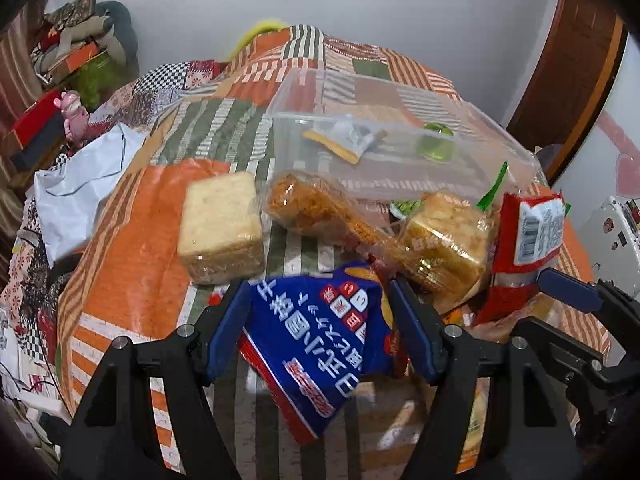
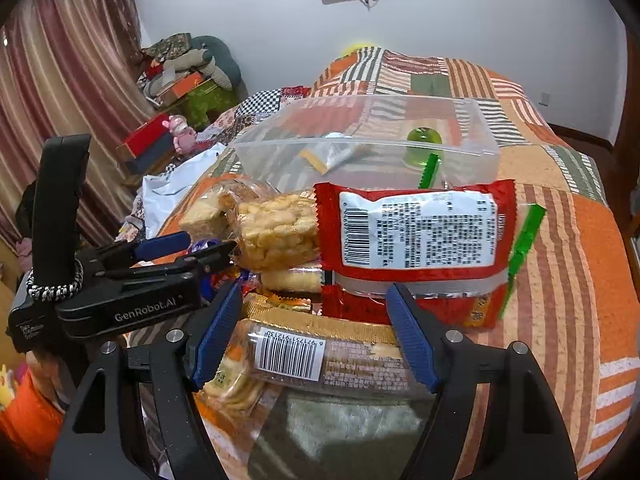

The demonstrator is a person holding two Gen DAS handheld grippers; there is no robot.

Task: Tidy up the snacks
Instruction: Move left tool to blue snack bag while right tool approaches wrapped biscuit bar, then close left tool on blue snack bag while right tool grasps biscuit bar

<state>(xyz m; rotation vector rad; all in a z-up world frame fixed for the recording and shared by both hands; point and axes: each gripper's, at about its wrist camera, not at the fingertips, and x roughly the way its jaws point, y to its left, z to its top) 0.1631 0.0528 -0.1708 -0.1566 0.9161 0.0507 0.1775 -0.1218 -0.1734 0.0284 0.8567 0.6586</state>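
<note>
The snacks lie heaped at the centre of a tabletop [image 2: 568, 248] covered in a patchwork cloth, directly in front of a clear plastic bin [image 2: 360, 148] at upper centre of both frames. The heap sits beside the bin, presumably so each packet makes a short trip into it. The bin already holds a green jelly cup [image 2: 423, 141] and a small sachet [image 1: 344, 142].

Left gripper [image 1: 320, 328]: fingers spread either side of a blue packet [image 1: 320, 344] at lower centre of its frame. Whether the pads press the packet cannot be told; it looks framed, not yet pinched.

Right gripper [image 2: 316, 336]: fingers spread over a clear cracker pack with a barcode [image 2: 320, 360], no contact evident.

The left wrist view alone shows the blue packet's face, a pale cake block [image 1: 220, 228] and an orange shredded snack [image 1: 316, 208]. The right wrist view alone shows the barcode pack, the full label of the red packet [image 2: 416, 232] and the left gripper's body at centre left.
</note>
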